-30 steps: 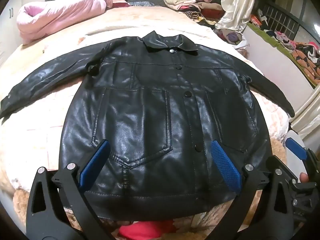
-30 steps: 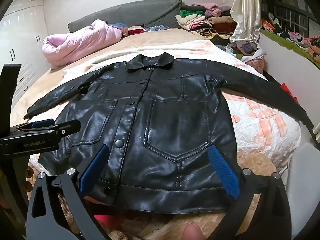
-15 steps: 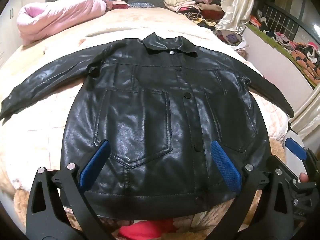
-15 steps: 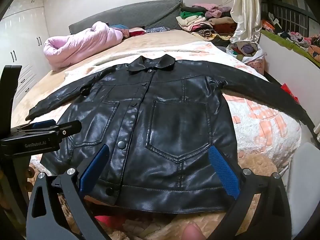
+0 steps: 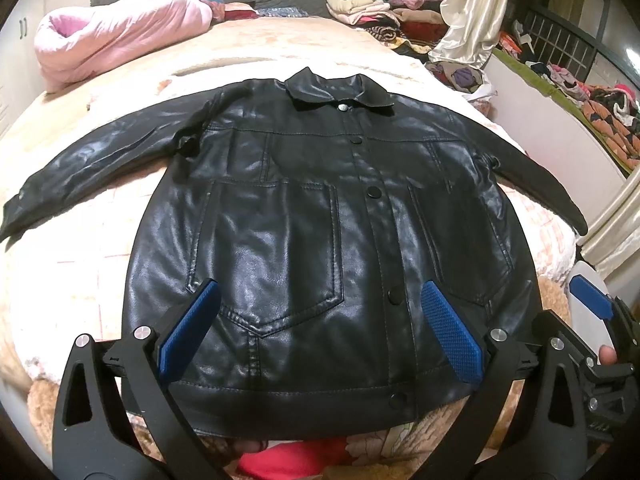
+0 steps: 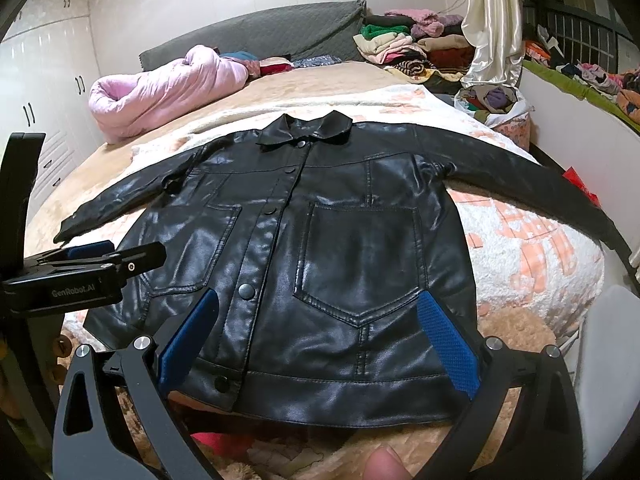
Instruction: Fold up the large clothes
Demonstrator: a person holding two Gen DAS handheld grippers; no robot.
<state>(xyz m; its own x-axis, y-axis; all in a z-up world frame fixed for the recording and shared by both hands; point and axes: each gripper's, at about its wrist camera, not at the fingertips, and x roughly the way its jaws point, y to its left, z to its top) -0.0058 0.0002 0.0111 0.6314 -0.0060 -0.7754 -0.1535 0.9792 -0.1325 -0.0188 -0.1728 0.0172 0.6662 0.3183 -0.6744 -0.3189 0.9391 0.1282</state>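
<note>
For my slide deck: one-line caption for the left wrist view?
Open left gripper poised over the hem of a buttoned black leather jacket spread flat on the bed.

1. Bed [image 6: 328, 84] fills most of the view, tan plush cover, white blanket with orange blocks [image 6: 532, 248] over the near half.
2. Grey quilted headboard [image 6: 280, 32] at the far end.
3. White wardrobe doors [image 6: 52, 92] with dark handles along the left wall.
4. Plain white wall behind the headboard.
5. Cream satin curtain [image 6: 490, 20] hangs far right; dark grid window [image 5: 560, 44] beside it.
6. Pink duvet roll [image 5: 120, 28] and stacked folded clothes [image 5: 372, 4] at the bed head.
7. Warm indoor light.
</note>
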